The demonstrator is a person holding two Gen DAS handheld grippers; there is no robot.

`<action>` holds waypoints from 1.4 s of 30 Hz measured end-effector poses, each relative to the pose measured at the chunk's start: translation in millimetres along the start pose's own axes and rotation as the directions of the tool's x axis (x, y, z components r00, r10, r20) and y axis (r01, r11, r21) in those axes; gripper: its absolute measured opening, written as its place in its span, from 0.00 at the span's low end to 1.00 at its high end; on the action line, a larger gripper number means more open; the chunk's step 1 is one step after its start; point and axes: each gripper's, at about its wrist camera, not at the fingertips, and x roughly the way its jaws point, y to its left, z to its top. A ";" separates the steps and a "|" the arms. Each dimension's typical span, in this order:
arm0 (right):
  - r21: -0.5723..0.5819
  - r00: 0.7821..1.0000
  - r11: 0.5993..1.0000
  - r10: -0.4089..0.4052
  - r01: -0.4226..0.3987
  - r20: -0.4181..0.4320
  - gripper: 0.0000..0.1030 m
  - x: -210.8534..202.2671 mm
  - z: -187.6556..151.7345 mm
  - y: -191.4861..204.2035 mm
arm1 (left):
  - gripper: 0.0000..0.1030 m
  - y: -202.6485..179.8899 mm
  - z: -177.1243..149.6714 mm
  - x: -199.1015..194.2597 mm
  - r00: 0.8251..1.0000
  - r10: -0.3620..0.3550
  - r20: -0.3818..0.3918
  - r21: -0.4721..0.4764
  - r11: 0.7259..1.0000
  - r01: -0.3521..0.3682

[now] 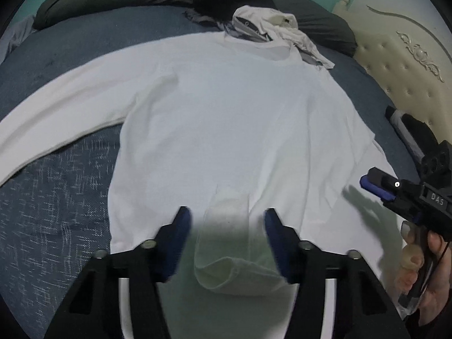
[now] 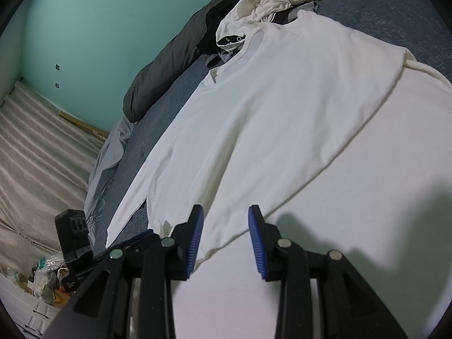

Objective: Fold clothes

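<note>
a blue woven bedspread (image 1: 56,197) carries a white long-sleeved shirt (image 1: 226,113) spread flat, left sleeve (image 1: 56,113) stretched out. the left tongs (image 1: 226,217) straddle a folded cuff (image 1: 226,254), pads clear of it; right tongs (image 2: 226,214) part-open, grasping nothing, above smooth cloth.

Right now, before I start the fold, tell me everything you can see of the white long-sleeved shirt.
The white long-sleeved shirt looks like soft, plain knit. It lies spread flat on the blue bedspread, round neckline at the far end by a crumpled pile of clothes. One sleeve stretches out sideways; the other is folded over the body, its cuff between the left gripper jaws, which are not pressing it.
</note>
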 end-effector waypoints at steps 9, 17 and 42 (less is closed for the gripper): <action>0.008 1.000 1.000 0.002 -0.002 -0.004 0.32 0.3 -0.2 -1.9 | 0.22 2.3 -4.7 -4.1 1.000 -0.006 0.004 0.011 1.000 0.006; 0.009 1.000 1.000 0.003 -0.003 -0.008 0.32 1.9 -0.2 -1.9 | 0.07 2.8 -6.1 -15.7 1.000 -0.007 0.030 0.011 1.000 0.006; 0.035 0.997 0.996 0.077 -0.077 -0.011 0.32 -2.8 3.8 4.9 | 0.13 55.0 -27.6 -46.4 0.997 0.051 0.049 -0.306 0.951 -0.034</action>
